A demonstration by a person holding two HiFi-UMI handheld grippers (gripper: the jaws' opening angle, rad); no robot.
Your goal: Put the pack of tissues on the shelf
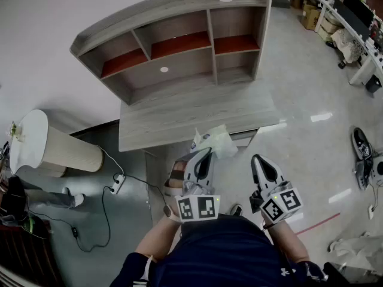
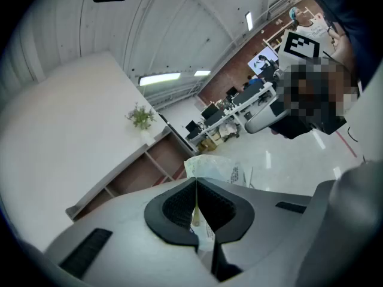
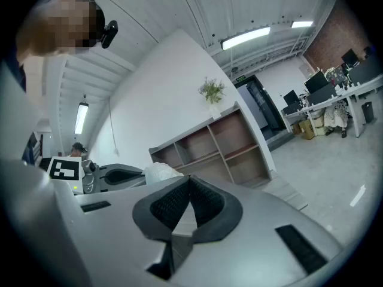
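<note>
The pack of tissues, a pale crinkly plastic packet, hangs from my left gripper, which is shut on its edge. In the left gripper view the pack of tissues sticks out beyond the pinched pads of the left gripper. My right gripper is beside it to the right, shut with nothing between its jaws; the right gripper shows its pads touching. The wooden shelf with several open compartments stands ahead on a low desk; the shelf lies beyond both grippers.
The desk top in front of the shelf lies just ahead of the grippers. A round white table stands at the left, with a power strip and cable on the floor. Office desks are at the far right.
</note>
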